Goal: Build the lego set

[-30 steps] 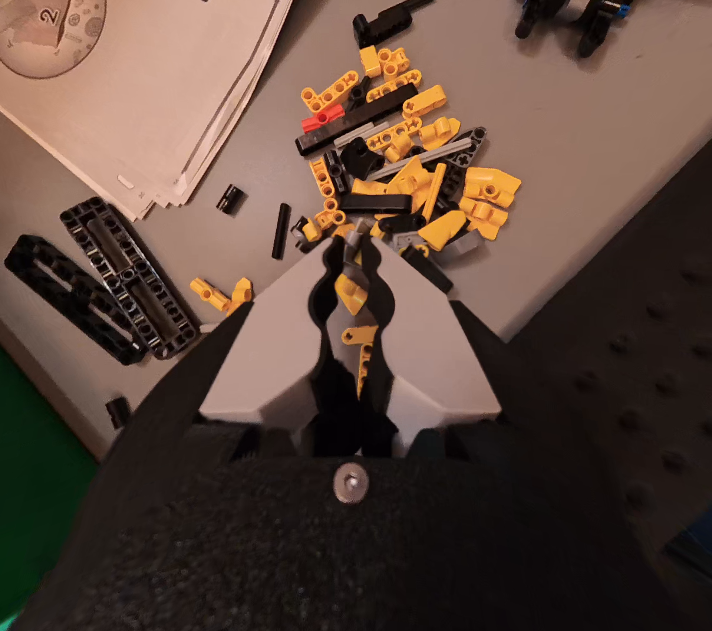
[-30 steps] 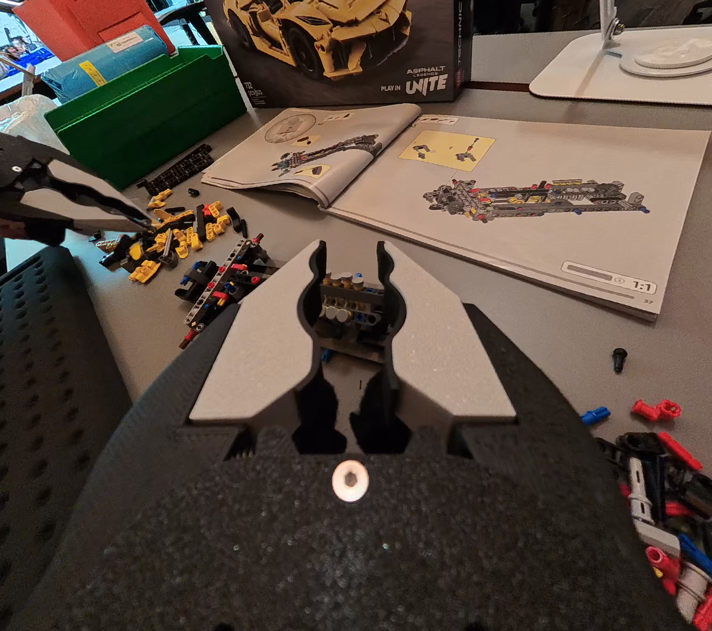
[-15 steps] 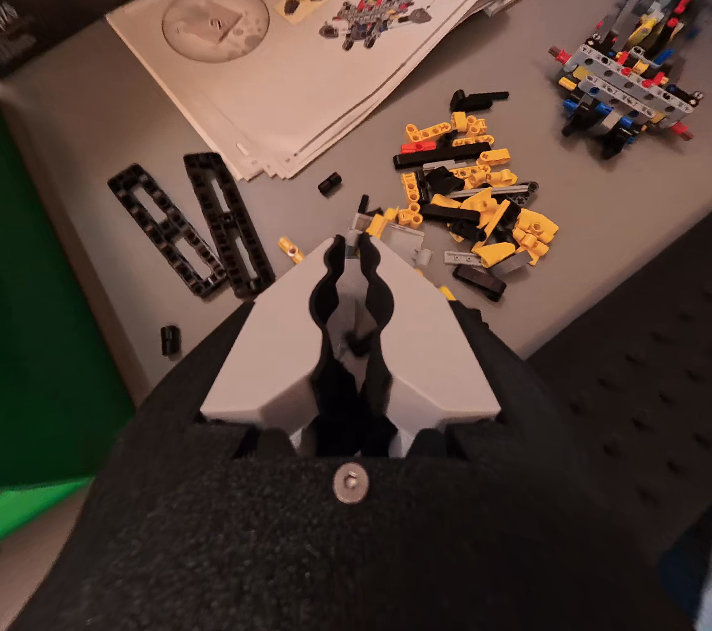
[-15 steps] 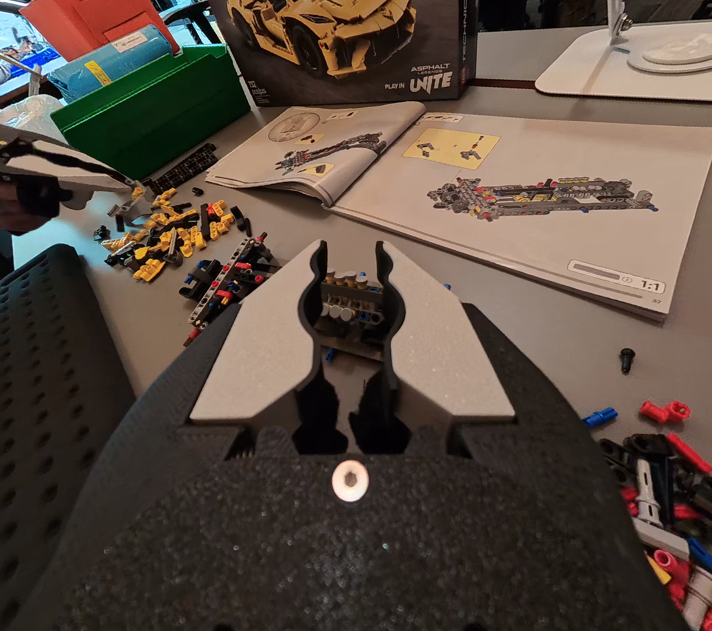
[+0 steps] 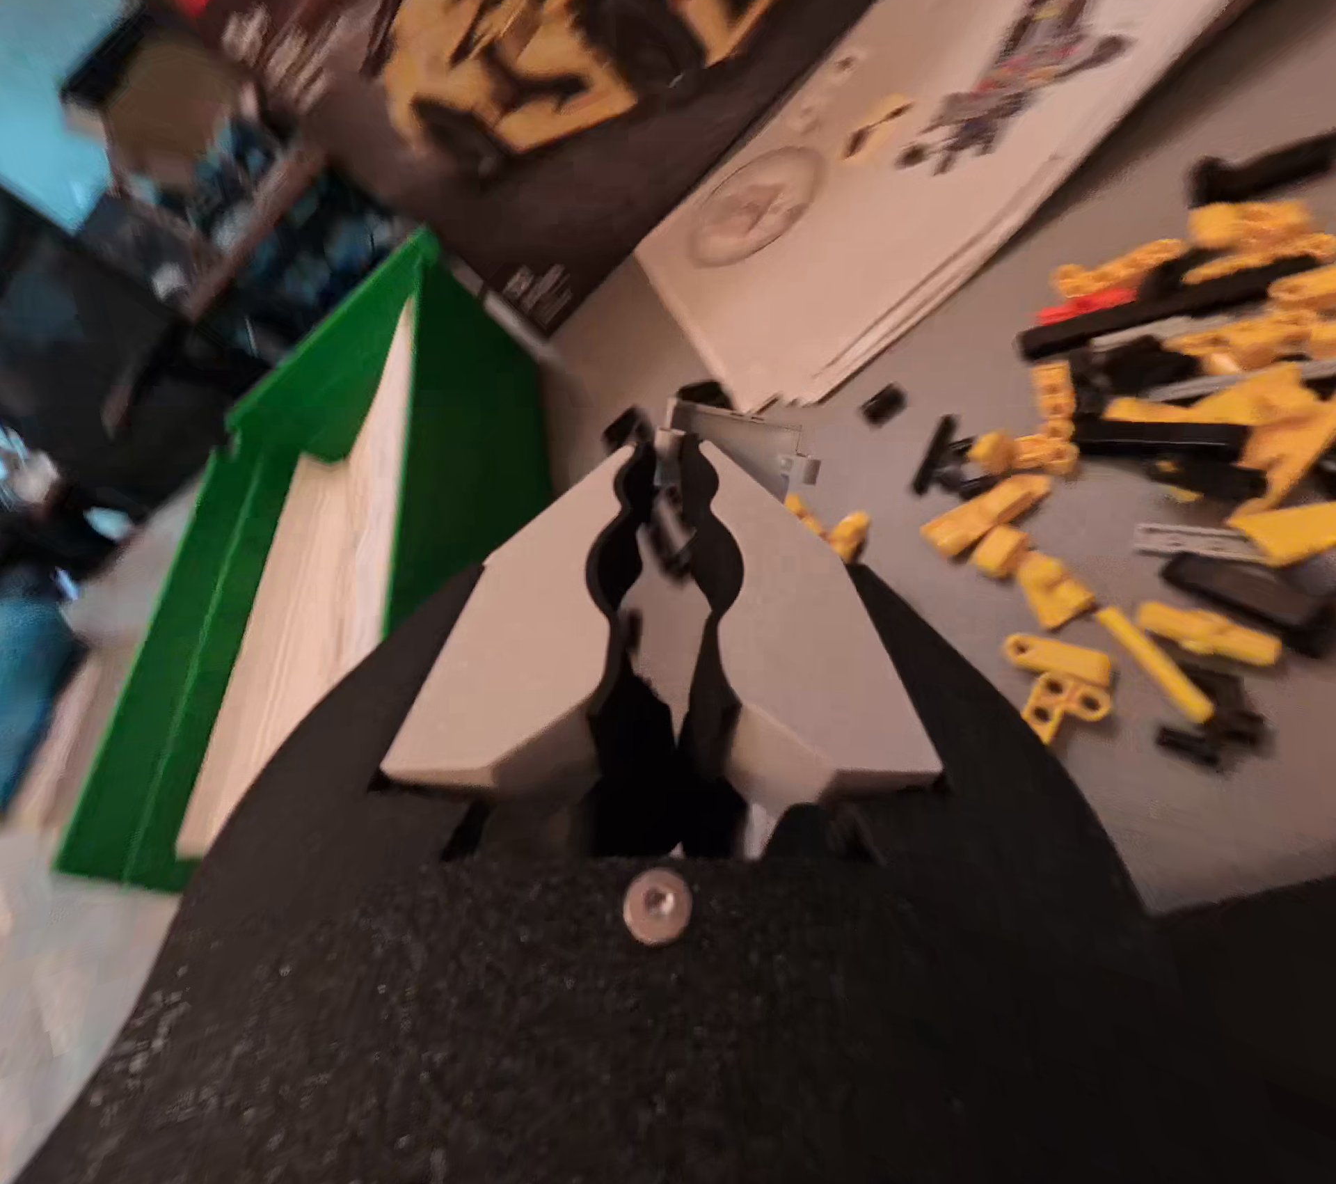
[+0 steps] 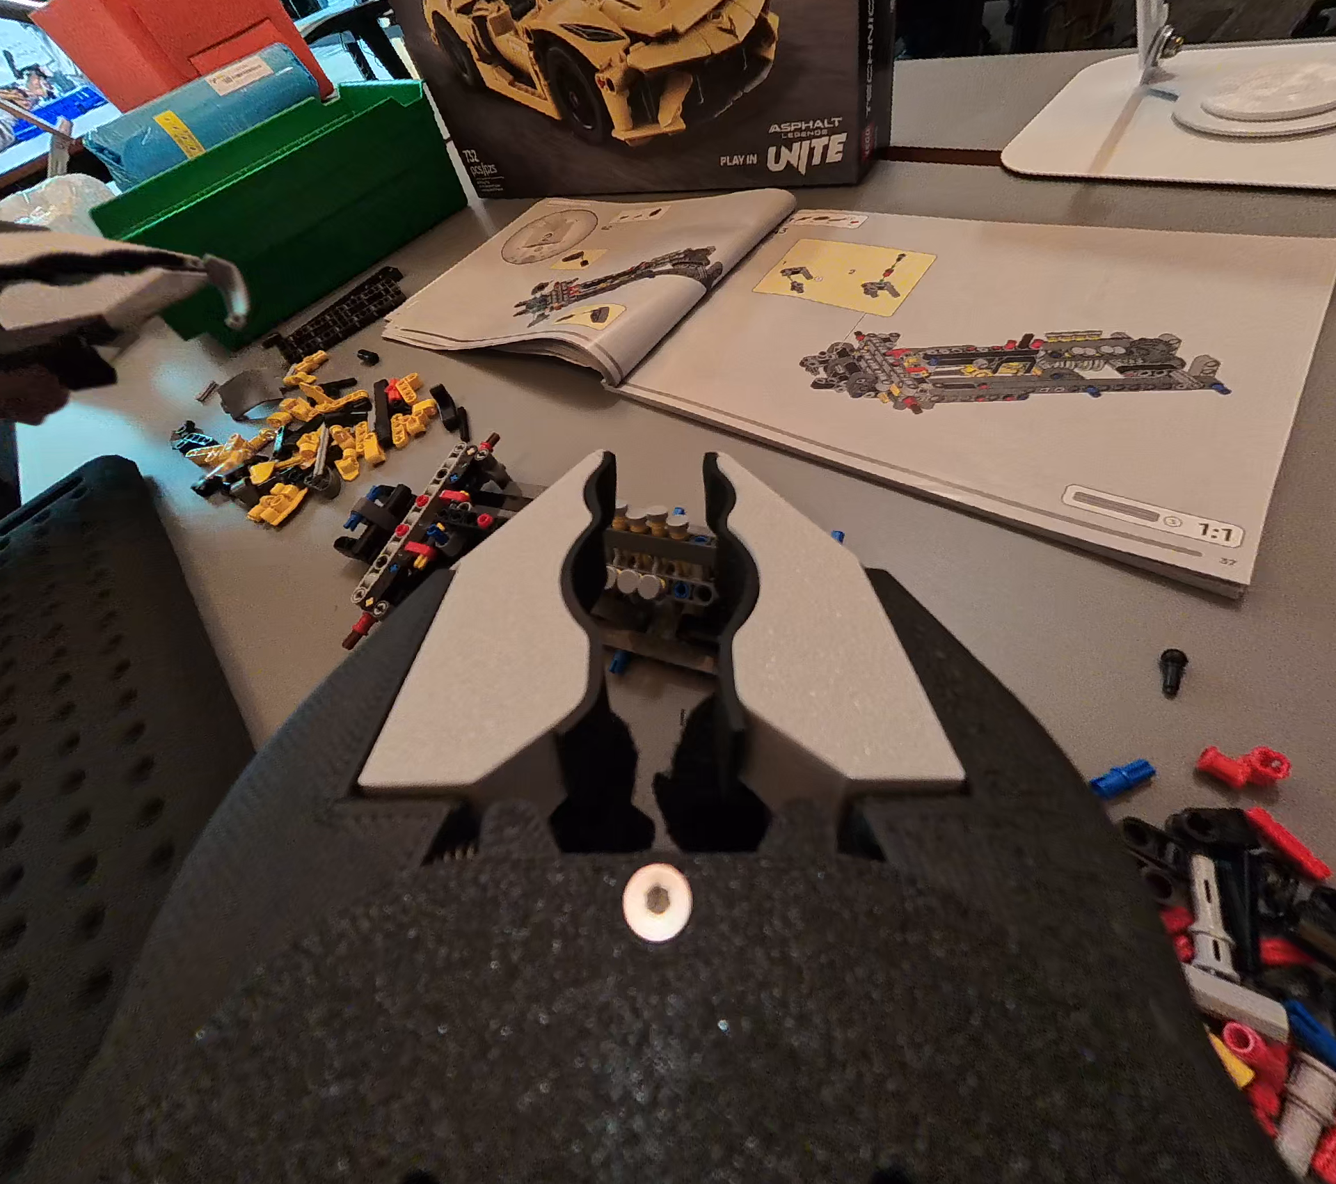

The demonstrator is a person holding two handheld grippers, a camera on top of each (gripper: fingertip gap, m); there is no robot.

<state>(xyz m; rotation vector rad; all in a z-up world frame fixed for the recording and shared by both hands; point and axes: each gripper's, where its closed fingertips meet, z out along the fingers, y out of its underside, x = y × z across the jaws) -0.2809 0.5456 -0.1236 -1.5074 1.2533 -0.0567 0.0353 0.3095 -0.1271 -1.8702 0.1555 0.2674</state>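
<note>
Left wrist view: the left tongs (image 5: 669,451) were clenched on a small grey piece (image 5: 669,462), raised above the surface (image 5: 940,773). The loose yellow and black parts (image 5: 1157,462) were spread to the right of the tongs. The view was blurred.

Right wrist view: the right tongs (image 6: 659,462) were closed around the partly built chassis (image 6: 654,563), which rested on the surface just in front of the open instruction booklet (image 6: 940,354). The chassis was judged light, stiff and liable to separate at its pins; it should be gripped across its beams. The grey piece was judged light and slippery.
</note>
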